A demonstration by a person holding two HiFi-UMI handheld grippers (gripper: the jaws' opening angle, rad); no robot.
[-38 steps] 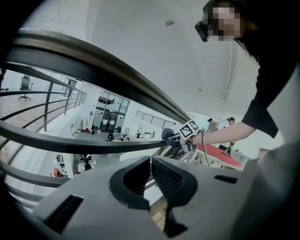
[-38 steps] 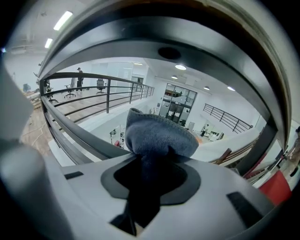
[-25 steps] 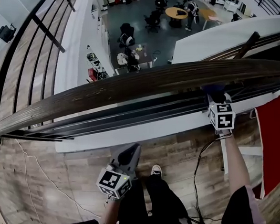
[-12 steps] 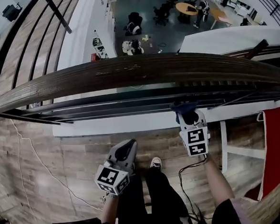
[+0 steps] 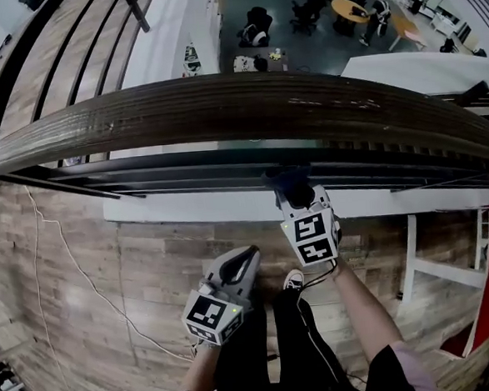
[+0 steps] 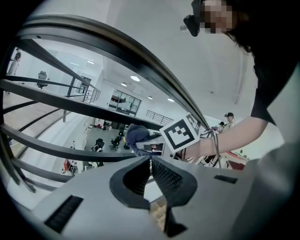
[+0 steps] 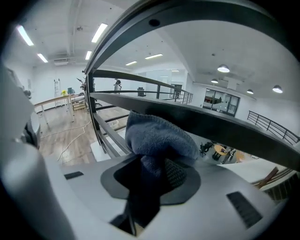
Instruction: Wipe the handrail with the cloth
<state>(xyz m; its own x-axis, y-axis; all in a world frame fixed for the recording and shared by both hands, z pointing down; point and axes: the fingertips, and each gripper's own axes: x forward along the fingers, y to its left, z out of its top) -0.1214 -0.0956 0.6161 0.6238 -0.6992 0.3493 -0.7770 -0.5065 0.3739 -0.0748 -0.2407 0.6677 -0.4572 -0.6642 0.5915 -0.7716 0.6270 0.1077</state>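
Observation:
A wide dark wooden handrail (image 5: 247,107) curves across the head view, above dark metal rails. My right gripper (image 5: 290,183) is shut on a dark blue cloth (image 5: 288,179), held below the handrail's near edge, close to the lower rails. In the right gripper view the blue cloth (image 7: 157,138) bulges out of the jaws, just under a dark rail (image 7: 211,126). My left gripper (image 5: 241,266) hangs lower, over the wooden floor, jaws shut with nothing between them. The left gripper view shows its closed jaws (image 6: 151,161) and the right gripper's marker cube (image 6: 180,133) beyond.
Beyond the handrail is an open drop to a lower floor with chairs and a round table (image 5: 353,9). A white ledge (image 5: 187,209) runs under the rails. A cable (image 5: 75,277) trails over the wooden floor at left. The person's legs and shoe (image 5: 293,280) stand between the grippers.
My right gripper with the cloth has moved left along the railing and come down away from the handrail. The left gripper has stayed low and shut. The head view has shifted.

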